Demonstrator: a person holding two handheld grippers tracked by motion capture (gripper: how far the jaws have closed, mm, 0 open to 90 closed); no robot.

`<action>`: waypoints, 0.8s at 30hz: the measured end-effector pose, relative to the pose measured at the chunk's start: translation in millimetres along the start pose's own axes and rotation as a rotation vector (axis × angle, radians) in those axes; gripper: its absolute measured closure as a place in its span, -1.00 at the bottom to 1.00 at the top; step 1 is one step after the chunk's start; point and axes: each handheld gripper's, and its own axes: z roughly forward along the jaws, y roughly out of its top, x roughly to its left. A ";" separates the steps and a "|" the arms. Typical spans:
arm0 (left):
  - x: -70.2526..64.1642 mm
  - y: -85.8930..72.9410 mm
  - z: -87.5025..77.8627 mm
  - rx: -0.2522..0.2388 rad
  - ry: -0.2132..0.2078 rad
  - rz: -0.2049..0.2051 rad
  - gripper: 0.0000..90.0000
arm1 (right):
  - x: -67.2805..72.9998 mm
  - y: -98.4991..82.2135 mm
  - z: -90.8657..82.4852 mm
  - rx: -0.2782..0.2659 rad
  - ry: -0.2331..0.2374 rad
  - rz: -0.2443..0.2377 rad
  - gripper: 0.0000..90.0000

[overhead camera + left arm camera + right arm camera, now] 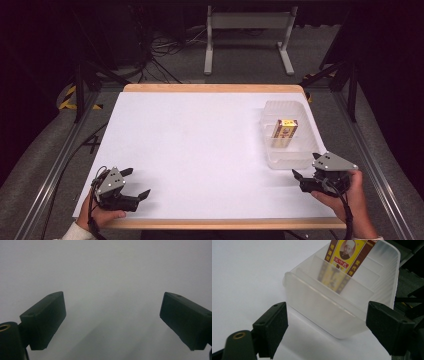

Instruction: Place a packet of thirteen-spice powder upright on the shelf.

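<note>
Box (284,133) stands upright in middle slot of clear bin (270,155), far right of bench (200,150). Looks light, stiff card; grip flat faces near top. My right gripper (300,181) jaws spread, empty, near bin. My left gripper (136,183) jaws spread, empty.

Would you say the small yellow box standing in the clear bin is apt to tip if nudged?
Probably yes: the yellow box stands upright and narrow, leaning on a divider of the clear bin. It looks like light cardboard, so likely stiff but crushable. The bin's walls should stop it from falling out.
</note>
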 end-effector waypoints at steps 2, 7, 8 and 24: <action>-0.1 0.0 0.0 -0.001 0.001 0.000 -0.84 | -0.2 -4.7 0.1 0.003 0.007 0.006 -0.59; -0.4 -0.1 -0.1 0.001 0.001 0.004 -0.84 | 0.9 -12.6 1.2 0.015 0.000 0.000 -0.61; -0.2 0.0 -0.1 0.000 0.002 0.006 -0.84 | 1.4 -14.6 1.5 0.018 -0.004 -0.001 -0.61; -0.6 0.9 0.9 0.001 -0.002 0.008 -0.84 | -2.1 -52.3 9.1 0.088 -0.060 -0.016 -0.65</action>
